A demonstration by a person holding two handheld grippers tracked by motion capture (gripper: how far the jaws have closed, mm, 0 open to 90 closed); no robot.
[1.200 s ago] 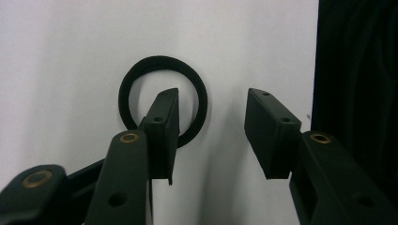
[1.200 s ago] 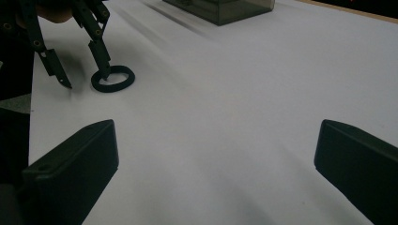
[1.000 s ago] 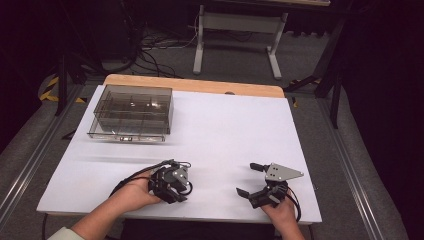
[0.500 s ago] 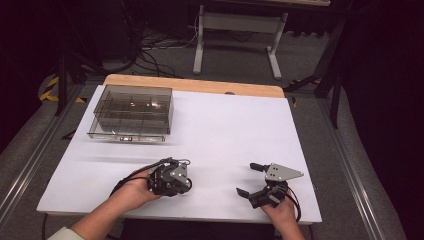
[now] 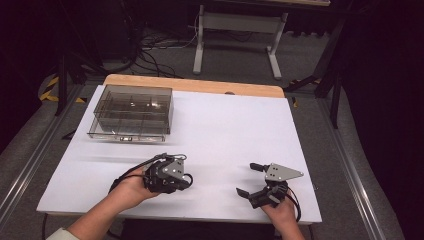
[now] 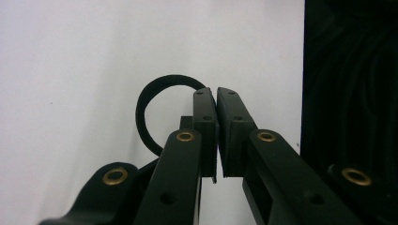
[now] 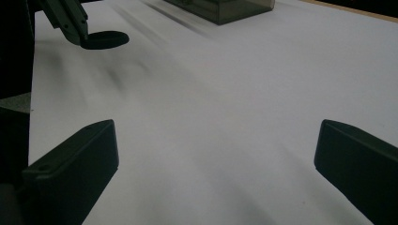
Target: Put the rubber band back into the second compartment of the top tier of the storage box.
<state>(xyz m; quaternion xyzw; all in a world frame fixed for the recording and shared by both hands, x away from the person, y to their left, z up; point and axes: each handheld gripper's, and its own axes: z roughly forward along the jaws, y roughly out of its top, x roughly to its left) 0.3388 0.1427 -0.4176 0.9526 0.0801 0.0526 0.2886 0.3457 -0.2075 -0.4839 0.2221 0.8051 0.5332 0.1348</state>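
High view: white table point(image 5: 225, 125), with a smoky clear box point(image 5: 131, 112) far left on it, split into compartments by thin walls. A few pale glints inside; too small to tell what lies in which cell. Near the front edge, left gripper point(image 5: 182, 179) in the left hand point(image 5: 127, 190), tips pointing toward the right hand. Small black ring point(image 5: 188, 178) at those tips, well apart from the box. To the right, right gripper point(image 5: 246, 178) with jaws spread wide over bare table, grey plate on top.

Left gripper view: jaws pressed together with only a thin slit between the pads, clamped on the ring point(image 6: 141, 110) at its edge. Rest of the ring looping out to the left of the tips, above the white table point(image 6: 70, 70). Beyond the table edge, darkness at the right.

Right gripper view: jaws far apart at either side of the right gripper point(image 7: 216, 140), only table point(image 7: 211, 84) between them. At top left, left gripper point(image 7: 80, 37) with the ring point(image 7: 105, 40) seen edge-on at its tip, just above the surface. Box point(image 7: 225, 9) at the top edge, contents not readable.
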